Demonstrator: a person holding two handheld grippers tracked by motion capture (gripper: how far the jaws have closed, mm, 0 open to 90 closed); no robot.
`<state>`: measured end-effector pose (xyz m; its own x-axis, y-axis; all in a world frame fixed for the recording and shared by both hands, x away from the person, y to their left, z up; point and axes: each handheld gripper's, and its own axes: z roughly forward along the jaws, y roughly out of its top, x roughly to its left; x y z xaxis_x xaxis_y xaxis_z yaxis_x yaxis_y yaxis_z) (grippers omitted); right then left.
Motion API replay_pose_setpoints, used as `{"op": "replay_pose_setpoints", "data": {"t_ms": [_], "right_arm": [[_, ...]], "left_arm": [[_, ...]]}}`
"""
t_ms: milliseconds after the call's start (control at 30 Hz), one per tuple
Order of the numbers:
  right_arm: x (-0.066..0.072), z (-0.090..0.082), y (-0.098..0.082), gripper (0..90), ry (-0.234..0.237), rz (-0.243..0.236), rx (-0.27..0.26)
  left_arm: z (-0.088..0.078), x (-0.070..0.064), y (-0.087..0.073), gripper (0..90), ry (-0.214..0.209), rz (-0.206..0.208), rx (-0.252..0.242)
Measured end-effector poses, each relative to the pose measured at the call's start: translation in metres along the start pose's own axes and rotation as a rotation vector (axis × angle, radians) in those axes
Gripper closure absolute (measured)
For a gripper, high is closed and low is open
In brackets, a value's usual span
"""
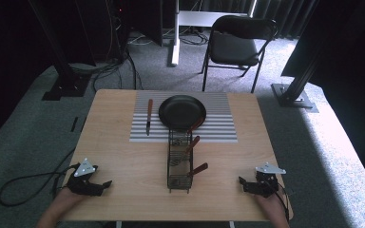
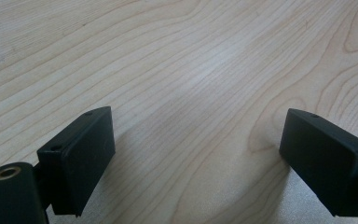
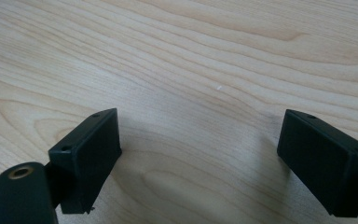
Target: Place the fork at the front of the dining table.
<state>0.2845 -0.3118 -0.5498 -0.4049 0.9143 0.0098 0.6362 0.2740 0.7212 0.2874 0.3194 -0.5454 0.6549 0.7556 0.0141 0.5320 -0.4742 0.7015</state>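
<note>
Where the high view looks down on the wooden table [image 1: 123, 156], the left gripper [image 1: 105, 184] rests near the front left corner in a hand [image 1: 66, 198] and the right gripper [image 1: 241, 181] near the front right corner in the other hand [image 1: 270, 205]; each carries a grey three-cornered plate on top, each points inward toward the table's middle, and a black cable [image 1: 24, 183] trails from the left one off the table's left edge; between them, well apart from both, a narrow black wire rack [image 1: 179, 161] stands lengthwise, with three wooden-handled utensils [image 1: 197, 170] sticking out of it toward the right; its far end reaches a grey striped mat [image 1: 218, 121] at the back of the table; on that mat lies a black frying pan [image 1: 182, 111], and to its left, apart from it, a knife [image 1: 148, 116] with a reddish handle; beyond the table a black folding chair [image 1: 235, 45] stands on grey carpet.

In the left gripper view, the left gripper [image 2: 196, 154] has its jaws spread wide, released, with nothing but bare wood grain between them.

In the right gripper view, the right gripper [image 3: 198, 156] is likewise released, jaws wide apart over bare wood, holding nothing.
</note>
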Motion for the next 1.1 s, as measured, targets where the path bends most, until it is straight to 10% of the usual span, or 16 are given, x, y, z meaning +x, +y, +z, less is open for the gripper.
{"op": "replay_pose_setpoints", "data": {"t_ms": [733,1100], "right_arm": [[0.015,0.008,0.025,15.1,0.024,0.021,0.063],[0.031,-0.008,0.077,15.2,0.134,0.078,-0.072]], "left_arm": [[0.0,-0.001,0.0,10.0,0.003,-0.003,0.001],[0.0,0.0,0.0,10.0,0.003,-0.002,0.002]]}}
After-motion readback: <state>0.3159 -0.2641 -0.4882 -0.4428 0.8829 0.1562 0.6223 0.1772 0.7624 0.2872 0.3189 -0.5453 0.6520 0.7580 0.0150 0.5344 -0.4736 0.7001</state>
